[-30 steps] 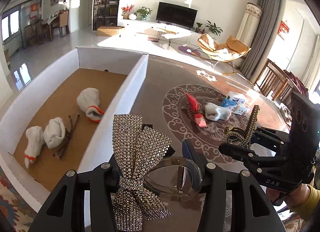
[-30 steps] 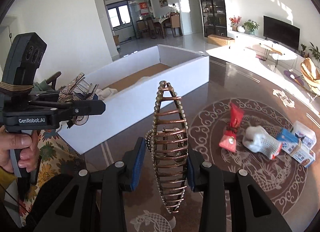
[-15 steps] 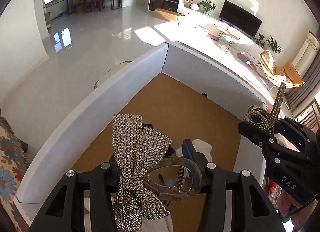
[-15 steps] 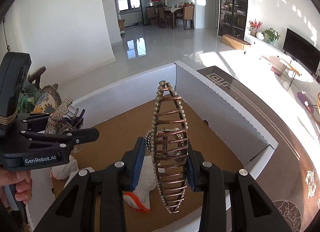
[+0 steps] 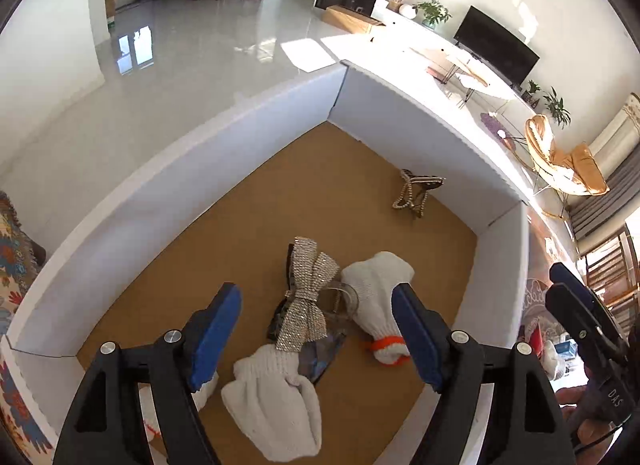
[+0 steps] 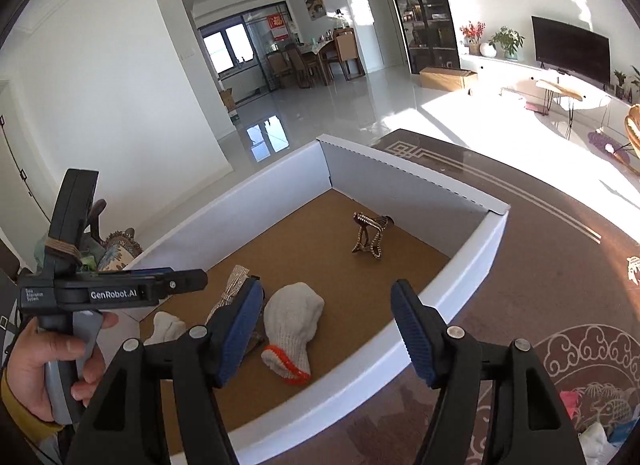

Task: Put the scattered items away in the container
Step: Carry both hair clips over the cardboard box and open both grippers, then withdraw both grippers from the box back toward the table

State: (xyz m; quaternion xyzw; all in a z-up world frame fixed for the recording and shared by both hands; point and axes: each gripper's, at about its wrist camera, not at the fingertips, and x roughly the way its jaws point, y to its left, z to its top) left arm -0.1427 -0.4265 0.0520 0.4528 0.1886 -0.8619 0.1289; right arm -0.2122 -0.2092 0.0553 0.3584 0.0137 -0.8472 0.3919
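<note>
Both tools are positioned over the white container (image 5: pixel 256 137), a shallow open box with a brown cardboard floor, standing on the dark patterned tabletop (image 6: pixel 560 249).

Left tool (image 5: pixel 318 329): jaws apart and opening, nothing between the pads. Directly below it, on the container floor, lies the rhinestone bow clip (image 5: pixel 310 297). It rests partly on a white knitted glove (image 5: pixel 276 397) and just beside a second glove with an orange cuff (image 5: pixel 380 301). Its position under the spread jaws is consistent with a release from above, not a placement by contact.

Right tool (image 6: pixel 328 329): jaws apart and opening, nothing between them. It sits near the container's tabletop-side wall, angled down toward the interior. The beaded claw clip (image 6: pixel 368 235) lies on the container floor toward the far corner, well apart from the gloves and the bow clip, tipped on its teeth. It touches no wall.

The person's hand (image 6: pixel 44 361) grips the handle of the left tool, as seen from the right wrist view.

Outstanding: beyond the container, at the lower right edge of the right wrist view, further items (image 6: pixel 600 433) remain on the tabletop; they are too cropped to identify. In my judgement the task is part done, with both tools free for the next pickup.
</note>
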